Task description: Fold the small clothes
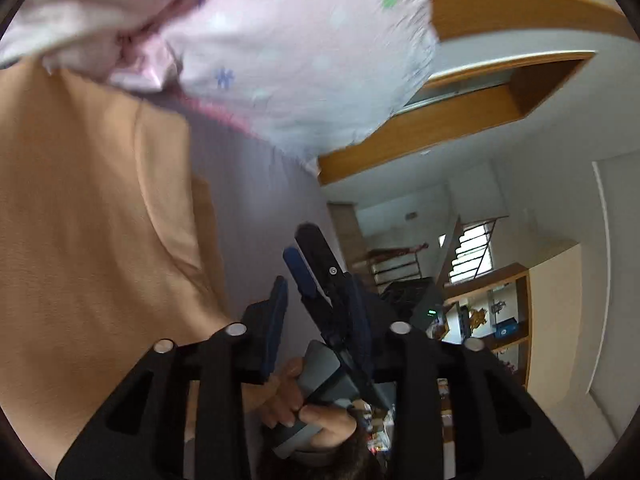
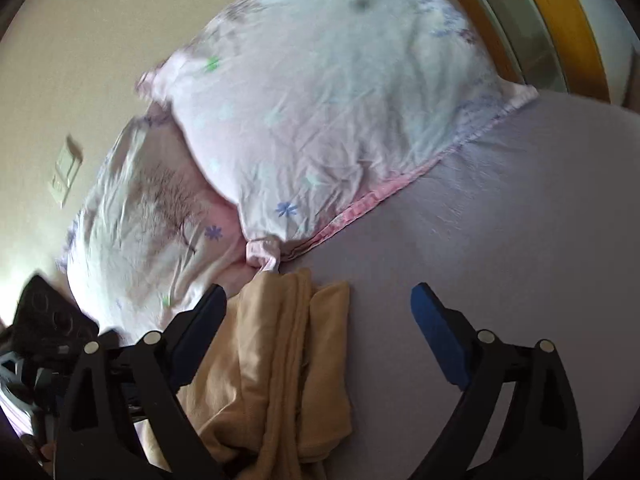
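Tan garment bunched on the lilac bed sheet, your grippers off it.

Your right gripper point(image 2: 318, 320) hangs spread wide above the tan garment point(image 2: 276, 364), holding nothing; your left gripper point(image 1: 290, 280) I cannot tell. The lilac sheet point(image 2: 500, 220) runs back to two floral pillows point(image 2: 320, 100), then a wooden headboard point(image 1: 472, 116) and distant shelving point(image 1: 496, 312).

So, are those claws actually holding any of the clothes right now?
The right gripper holds nothing: its jaws are wide open over the loose tan garment. For the left gripper it cannot be told; the right gripper blocks the view.
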Action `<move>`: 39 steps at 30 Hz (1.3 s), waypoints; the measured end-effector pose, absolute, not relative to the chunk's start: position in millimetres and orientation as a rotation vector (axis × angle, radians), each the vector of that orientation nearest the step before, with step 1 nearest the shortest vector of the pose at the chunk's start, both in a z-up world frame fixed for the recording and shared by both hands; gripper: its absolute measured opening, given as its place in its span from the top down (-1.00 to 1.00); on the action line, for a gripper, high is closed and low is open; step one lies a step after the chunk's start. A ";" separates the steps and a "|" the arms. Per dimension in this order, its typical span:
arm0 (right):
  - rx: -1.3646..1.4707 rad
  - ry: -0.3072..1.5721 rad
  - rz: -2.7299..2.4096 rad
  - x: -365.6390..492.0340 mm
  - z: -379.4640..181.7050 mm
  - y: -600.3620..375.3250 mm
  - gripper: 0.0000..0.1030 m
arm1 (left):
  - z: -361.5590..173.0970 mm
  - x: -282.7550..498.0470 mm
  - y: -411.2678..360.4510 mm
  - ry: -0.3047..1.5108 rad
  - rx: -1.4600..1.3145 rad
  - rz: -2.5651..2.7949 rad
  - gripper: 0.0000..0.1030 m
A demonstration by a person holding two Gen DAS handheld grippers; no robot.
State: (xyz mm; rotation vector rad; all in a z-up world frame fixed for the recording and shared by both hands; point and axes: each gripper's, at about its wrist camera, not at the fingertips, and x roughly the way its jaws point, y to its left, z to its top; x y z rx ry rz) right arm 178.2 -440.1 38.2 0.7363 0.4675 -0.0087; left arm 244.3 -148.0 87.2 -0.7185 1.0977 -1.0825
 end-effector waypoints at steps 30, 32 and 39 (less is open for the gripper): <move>0.436 0.785 0.114 154.4 51.8 -380.9 0.01 | 41.8 214.3 -31.6 1.063 -0.505 -0.716 -0.37; 0.419 0.834 0.104 145.7 41.8 -375.7 0.01 | 40.6 215.2 -35.4 1.071 -0.509 -0.725 -0.37; 0.412 0.889 0.181 120.7 9.3 -347.7 0.81 | 41.4 208.0 -47.1 1.064 -0.452 -0.749 -0.43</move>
